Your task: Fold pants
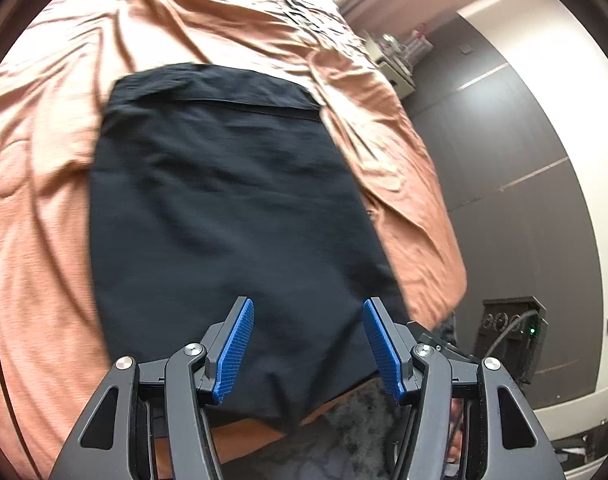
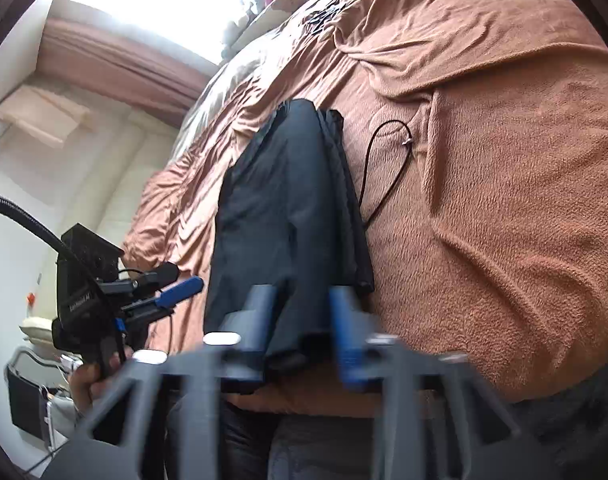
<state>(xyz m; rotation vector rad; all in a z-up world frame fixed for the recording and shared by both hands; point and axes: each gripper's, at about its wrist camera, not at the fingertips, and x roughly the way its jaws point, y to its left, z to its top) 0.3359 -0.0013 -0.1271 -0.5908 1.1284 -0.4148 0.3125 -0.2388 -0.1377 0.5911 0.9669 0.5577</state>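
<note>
Rumpled orange bedspread (image 1: 44, 200) on a bed, grey wall beside it, folded black pants (image 1: 232, 208) on the bedspread, left gripper (image 1: 306, 344) jaws released over their near edge, blurred right gripper (image 2: 302, 336) jaws seemingly clenched on the pants' hem.

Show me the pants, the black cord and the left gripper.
pants (image 1: 232, 200), left wrist view, middle of the fabric.
black cord (image 2: 368, 164), right wrist view, loop's left side.
left gripper (image 1: 308, 348), left wrist view, between the fingertips.

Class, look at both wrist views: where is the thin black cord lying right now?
In the right wrist view, the black cord loops on the orange bedspread, just right of the folded dark pants. The left wrist view does not show it.
</note>
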